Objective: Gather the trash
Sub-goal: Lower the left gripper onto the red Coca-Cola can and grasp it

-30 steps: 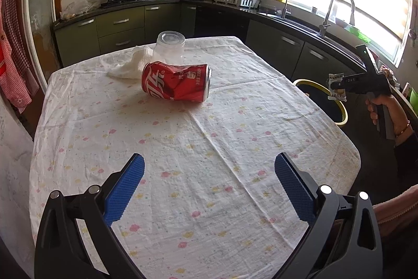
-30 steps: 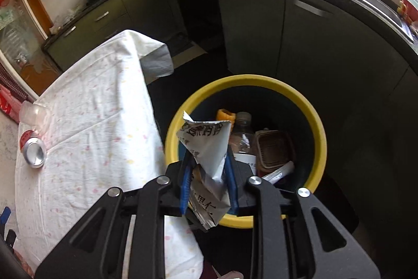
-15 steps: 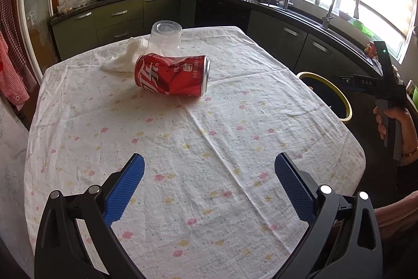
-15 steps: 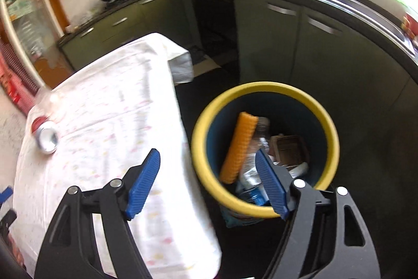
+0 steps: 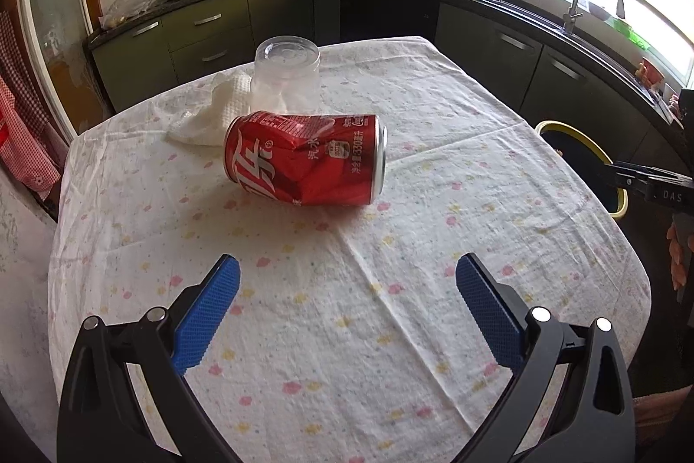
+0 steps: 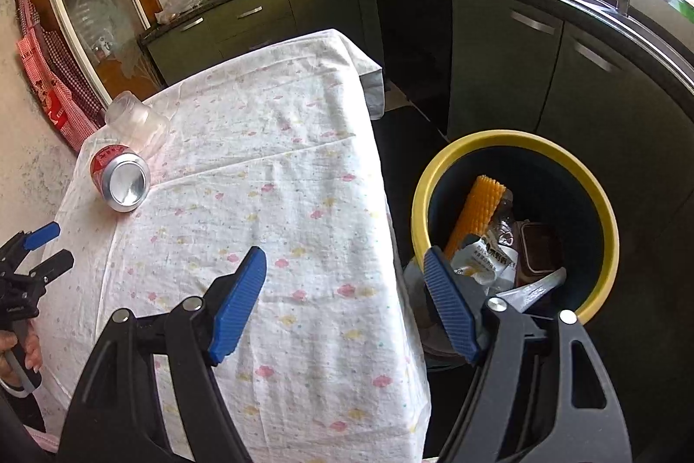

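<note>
A dented red cola can [image 5: 303, 159] lies on its side on the flowered tablecloth [image 5: 347, 311]; it also shows in the right wrist view [image 6: 120, 183]. Behind it stand an upturned clear plastic cup [image 5: 286, 72] and a crumpled white tissue [image 5: 212, 111]. My left gripper [image 5: 347, 302] is open and empty, a short way in front of the can. My right gripper [image 6: 345, 302] is open and empty over the table's edge beside the yellow-rimmed bin [image 6: 607, 211]. The bin holds a silver wrapper [image 6: 490, 259], an orange roller and other trash.
Dark kitchen cabinets and a counter with a sink [image 5: 598, 16] run along the back and right. The bin [image 5: 607, 159] stands on the floor off the table's right edge. A red checked cloth [image 6: 56, 90] hangs on the left wall.
My right gripper opened and dropped the silver wrapper into the bin, then swung left toward the table. My left gripper moved closer to the can.
</note>
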A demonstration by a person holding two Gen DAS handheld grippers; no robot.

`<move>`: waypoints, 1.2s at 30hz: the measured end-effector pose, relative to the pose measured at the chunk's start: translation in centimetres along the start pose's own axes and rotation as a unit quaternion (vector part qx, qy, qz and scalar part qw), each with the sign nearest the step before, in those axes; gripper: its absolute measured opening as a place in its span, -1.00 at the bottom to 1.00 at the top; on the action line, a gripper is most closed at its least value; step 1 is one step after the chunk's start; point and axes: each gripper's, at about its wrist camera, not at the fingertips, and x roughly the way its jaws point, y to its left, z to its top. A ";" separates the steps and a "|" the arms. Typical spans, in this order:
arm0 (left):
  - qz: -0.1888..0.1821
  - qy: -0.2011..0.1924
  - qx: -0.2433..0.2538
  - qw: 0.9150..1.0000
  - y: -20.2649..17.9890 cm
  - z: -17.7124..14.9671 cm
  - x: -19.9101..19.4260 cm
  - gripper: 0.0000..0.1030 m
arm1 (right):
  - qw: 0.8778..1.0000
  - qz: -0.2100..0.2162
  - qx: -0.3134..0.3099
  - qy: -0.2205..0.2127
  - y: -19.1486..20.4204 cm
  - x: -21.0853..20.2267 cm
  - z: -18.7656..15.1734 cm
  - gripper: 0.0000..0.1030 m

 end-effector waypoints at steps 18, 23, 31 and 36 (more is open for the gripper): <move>-0.021 0.100 -0.268 0.958 4.6 6.4 2.3 0.91 | 0.999 0.051 -0.016 0.008 0.2 1.8 0.9 0.39; 0.000 0.135 -0.248 0.959 4.8 8.5 3.2 0.91 | 0.997 0.077 -0.011 0.009 -0.1 2.3 0.5 0.39; -0.006 0.138 0.097 0.986 2.5 12.1 3.5 0.90 | 0.997 0.080 0.001 0.016 -2.0 2.7 -0.3 0.39; -0.016 0.106 0.391 0.914 -0.8 10.1 2.0 0.90 | 0.997 0.067 0.015 0.022 -3.0 2.9 -0.4 0.40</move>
